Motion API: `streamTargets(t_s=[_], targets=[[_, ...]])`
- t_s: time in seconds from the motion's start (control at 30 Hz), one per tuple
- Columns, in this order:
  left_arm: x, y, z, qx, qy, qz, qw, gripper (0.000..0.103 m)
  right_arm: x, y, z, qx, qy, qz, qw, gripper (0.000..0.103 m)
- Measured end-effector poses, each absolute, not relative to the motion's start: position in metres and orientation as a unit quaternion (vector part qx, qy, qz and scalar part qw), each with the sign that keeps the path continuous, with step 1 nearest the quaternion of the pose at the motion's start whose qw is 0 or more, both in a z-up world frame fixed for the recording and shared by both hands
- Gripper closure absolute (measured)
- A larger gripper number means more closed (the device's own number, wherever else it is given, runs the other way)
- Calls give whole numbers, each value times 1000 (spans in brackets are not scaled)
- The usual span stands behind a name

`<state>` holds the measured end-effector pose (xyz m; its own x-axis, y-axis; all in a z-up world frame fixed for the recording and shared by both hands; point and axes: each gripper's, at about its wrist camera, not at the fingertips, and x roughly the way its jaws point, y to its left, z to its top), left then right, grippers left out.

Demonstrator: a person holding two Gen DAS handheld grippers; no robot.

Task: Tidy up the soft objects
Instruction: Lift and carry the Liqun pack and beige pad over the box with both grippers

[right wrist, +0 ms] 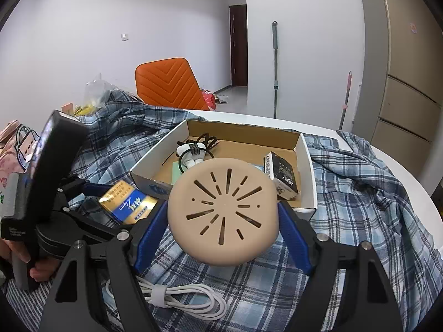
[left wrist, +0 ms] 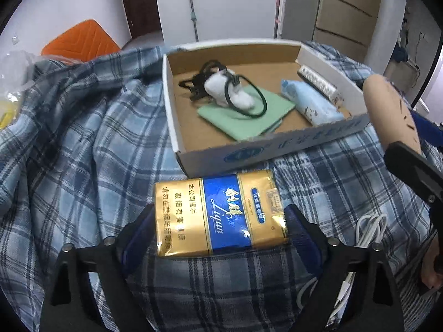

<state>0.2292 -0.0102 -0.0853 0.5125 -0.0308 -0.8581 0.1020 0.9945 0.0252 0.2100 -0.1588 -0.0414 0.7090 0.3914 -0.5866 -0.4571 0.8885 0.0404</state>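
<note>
A gold and blue soft cigarette pack (left wrist: 221, 213) lies on the plaid shirt (left wrist: 83, 152) just in front of the cardboard box (left wrist: 249, 152). My left gripper (left wrist: 218, 213) stands open around it, one blue pad close to each end of the pack. My right gripper (right wrist: 223, 207) is shut on a beige round slotted disc (right wrist: 224, 213) and holds it above the shirt before the box (right wrist: 307, 166). In the left wrist view the disc (left wrist: 387, 110) shows edge-on at the right. The box holds a white bundle with black hair ties (left wrist: 229, 91), a green cloth (left wrist: 249, 119) and a light blue packet (left wrist: 310, 102).
A coiled white cable (right wrist: 180, 298) lies on the shirt near the front, under the right gripper. A small patterned carton (right wrist: 282, 177) sits in the box's right corner. An orange chair (right wrist: 169, 83), a plastic bag (right wrist: 97, 91) and mop handles (right wrist: 274, 69) stand behind the table.
</note>
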Motion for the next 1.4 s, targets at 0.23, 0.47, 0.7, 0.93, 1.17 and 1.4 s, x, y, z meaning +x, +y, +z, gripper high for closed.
streamTargets(t_s=[0.23,0.47,0.7,0.93,1.17,1.4], targets=[[204,-5,-61,24,413,-49,909,13,205,-167,-34,-39,279,232,931,26],[146,-11,-18,40,239,-85,966,13,190,-170,-20,-37,222,229,947,26],[92,-14,11,55,79,-87,992,13,186,-174,-9,-39,195,204,959,26],[90,-20,45,59,48,-83,994,13,180,-186,28,-29,129,184,974,26],[107,-26,95,28,55,-55,997,13,202,-189,72,-32,96,176,979,26],[149,-41,118,25,87,-33,995,13,254,-197,72,-10,134,160,978,26]])
